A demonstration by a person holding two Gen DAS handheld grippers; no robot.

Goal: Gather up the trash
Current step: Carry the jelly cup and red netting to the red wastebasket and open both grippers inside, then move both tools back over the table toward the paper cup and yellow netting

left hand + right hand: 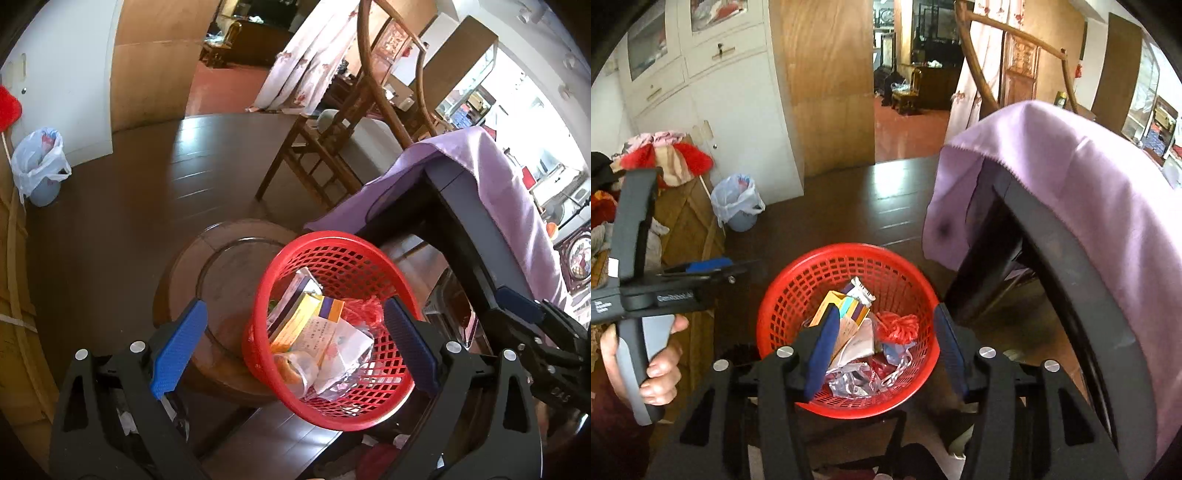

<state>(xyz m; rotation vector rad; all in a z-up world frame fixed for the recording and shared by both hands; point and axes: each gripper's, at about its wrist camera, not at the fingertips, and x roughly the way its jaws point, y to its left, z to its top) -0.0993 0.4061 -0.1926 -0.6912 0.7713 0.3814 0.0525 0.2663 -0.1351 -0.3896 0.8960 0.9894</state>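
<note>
A red mesh basket (332, 251) (798, 280) stands on a round wooden stool (221, 258). It holds a yellow and purple box (314, 314) (846, 306), a red net ball (901, 328), crumpled foil (849, 380), a tube (860, 290) and an orange-capped bottle (295, 369). My left gripper (295, 304) is open wide; its right finger sits by the basket's rim and its left finger is well clear. My right gripper (886, 310) hovers open over the basket with nothing pressed between its pads. A hand holds the left gripper (698, 267) to the basket's left.
A dark table draped in purple cloth (480, 166) (1071, 184) crowds the right side. A wooden chair (321, 147) stands behind. A blue bin lined with a plastic bag (40, 166) (737, 206) sits by the white cabinet (738, 92). Clothes are piled at the left (665, 155).
</note>
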